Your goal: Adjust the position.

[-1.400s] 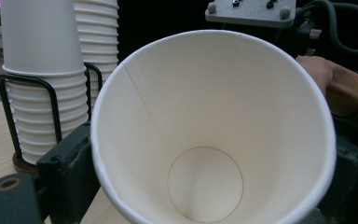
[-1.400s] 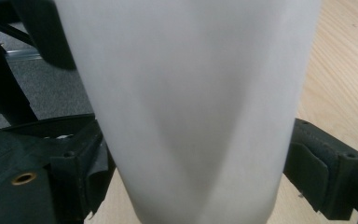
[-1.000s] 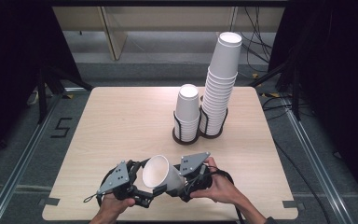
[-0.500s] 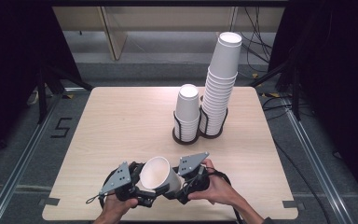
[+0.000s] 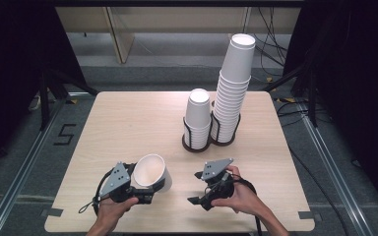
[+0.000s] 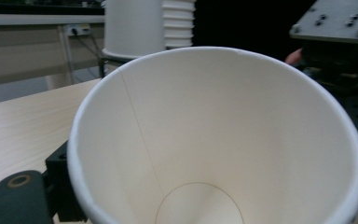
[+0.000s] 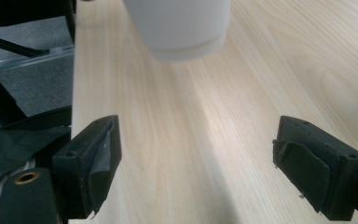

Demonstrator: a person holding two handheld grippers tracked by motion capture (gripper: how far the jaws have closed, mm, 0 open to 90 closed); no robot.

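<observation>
High view: near the front edge of the tabletop (image 5: 128,123), left of its middle, the left gripper (image 5: 142,195) holds one paper cup (image 5: 150,172). The cup is tilted, with its open mouth turned up and toward the person, and its bottom end sits at the jaws. In the left gripper view the cup (image 6: 223,140) stands very close to the camera; one black jaw lies against its outside wall at the lower left, so I judge the jaws are pinching the cup, though the second jaw is hidden behind it.

To the right, also near the front edge, the right gripper (image 5: 199,200) is just beside the cup but apart from it. In the right gripper view its jaws are spread wide with bare wood between them, and the bottom of the cup (image 7: 177,28) is seen ahead of them, not between them.

Farther back, right of the middle of the tabletop, a black wire holder (image 5: 197,142) carries a short stack of cups (image 5: 198,115) and, touching it on the right, a tall stack of cups (image 5: 232,88).

My judgement: one cup is already separated and is now held by the left gripper alone. What is left seems to be placing this cup, perhaps on the short stack, and many cups remain on the tall stack.
</observation>
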